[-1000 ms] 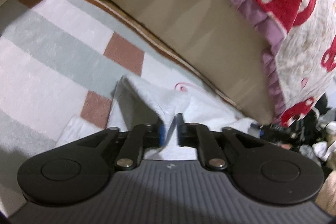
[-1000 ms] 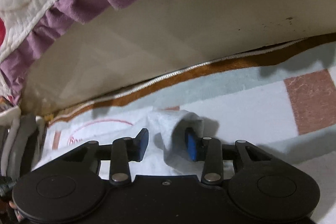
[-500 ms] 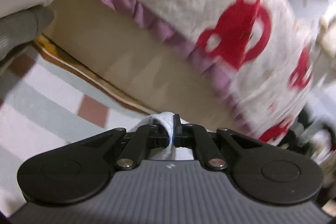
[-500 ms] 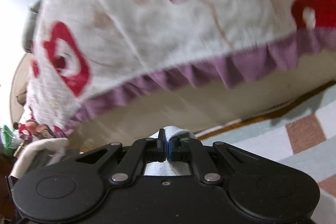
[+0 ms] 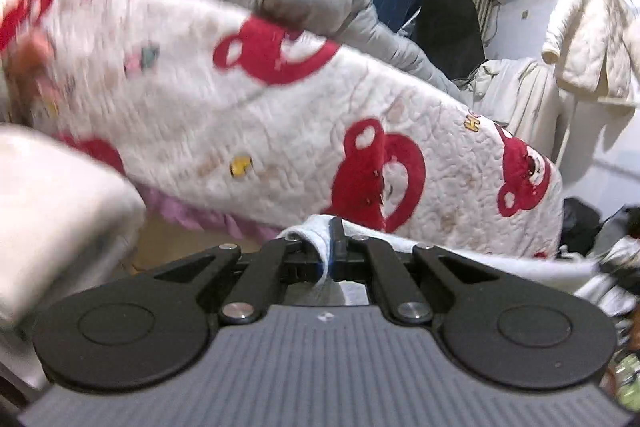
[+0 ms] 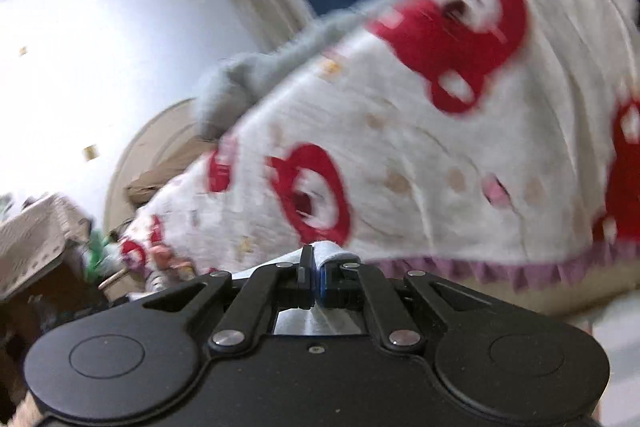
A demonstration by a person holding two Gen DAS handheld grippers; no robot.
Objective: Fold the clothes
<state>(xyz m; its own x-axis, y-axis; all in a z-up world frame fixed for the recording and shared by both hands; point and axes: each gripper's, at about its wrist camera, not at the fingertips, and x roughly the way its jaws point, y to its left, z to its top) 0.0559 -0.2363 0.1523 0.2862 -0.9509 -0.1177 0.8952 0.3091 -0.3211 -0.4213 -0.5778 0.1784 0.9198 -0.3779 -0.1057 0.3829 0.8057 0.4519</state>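
Left gripper (image 5: 331, 254) jaws pressed together, pinching a fold of the white garment (image 5: 310, 233); right gripper (image 6: 314, 283) likewise clamped on another bit of the same white cloth, which bunches over its fingertips. Garment hangs between the two, raised in front of the bed quilt (image 5: 280, 131) with red bears. Judgement: light, soft, limp fabric, sags and slips under thin pinches; best held at corners or hem edges, spread taut before folding. No containers visible, nothing to report there
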